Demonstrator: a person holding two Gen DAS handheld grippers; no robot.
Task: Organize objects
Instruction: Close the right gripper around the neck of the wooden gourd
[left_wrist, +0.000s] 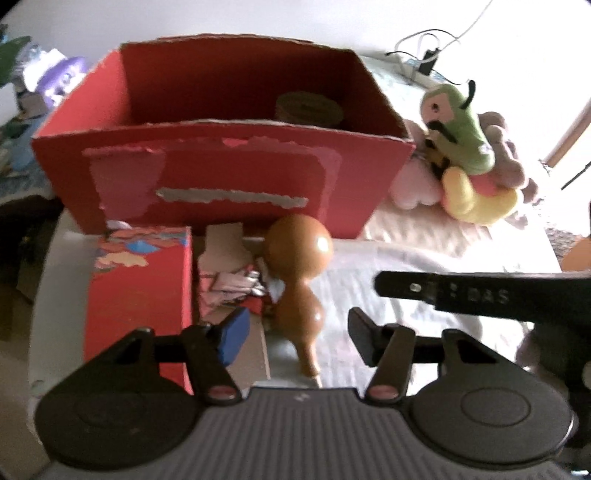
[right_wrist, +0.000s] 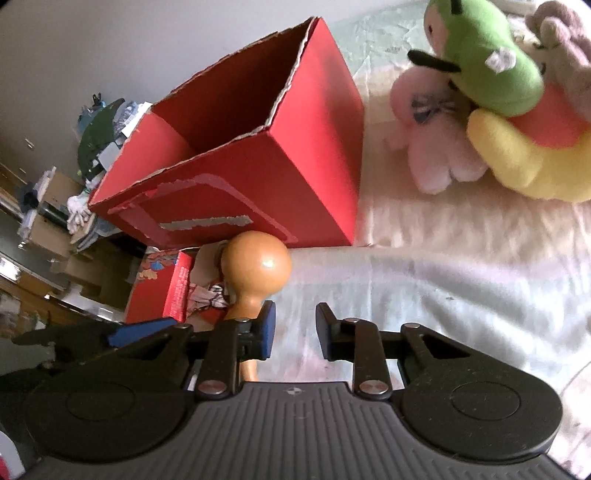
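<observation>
A: Where does the gourd (left_wrist: 297, 291) sit?

B: On the white cloth (left_wrist: 424, 258), lying just in front of the red box (left_wrist: 221, 177), big bulb toward the box, stem pointing back at the left gripper (left_wrist: 299, 332). A smaller red carton (left_wrist: 140, 295) lies just to its left, with loose paper scraps (left_wrist: 236, 280) between them.

A: And the tools?

B: Both grippers hold nothing. The left one's jaws stand wide apart, straddling the gourd's narrow end without touching it. The right gripper (right_wrist: 291, 328) is also parted, over bare cloth, with the gourd just off its left finger.

A: So the left one takes it?

B: That's my read. Best to close on the waist between the 2 bulbs; the skin looks glossy and hard, so a grip on the round belly may slip. Keep the blue pad (left_wrist: 232, 332) clear of the scraps, or it may pinch paper too.

A: Then?

B: Lift above the torn front rim and set it inside, beside the brown disc (left_wrist: 308, 109) already there. The plush toys (right_wrist: 498, 99) wait to the right.
</observation>
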